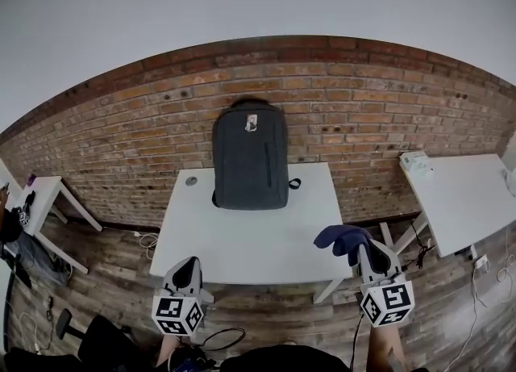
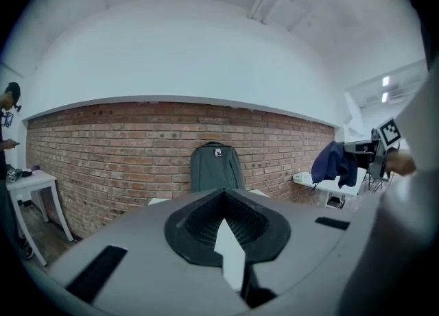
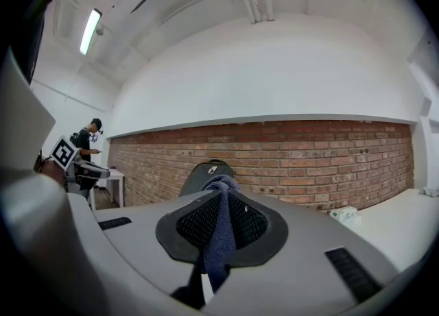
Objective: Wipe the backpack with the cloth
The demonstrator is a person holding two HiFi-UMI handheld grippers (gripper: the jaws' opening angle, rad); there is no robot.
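We've not wiped yet: right claw (image 1: 360,252) grips the cloth (image 1: 342,237), left claw (image 1: 188,265) closed empty; backpack (image 1: 251,156) at twelve.

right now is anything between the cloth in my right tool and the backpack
Nothing visible does. The right tool holds the cloth by the near right corner of the table; the backpack stands at the far edge against the brick wall, with only bare tabletop between.

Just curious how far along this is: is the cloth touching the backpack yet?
No, the cloth is clamped in the right tool, far from the backpack.
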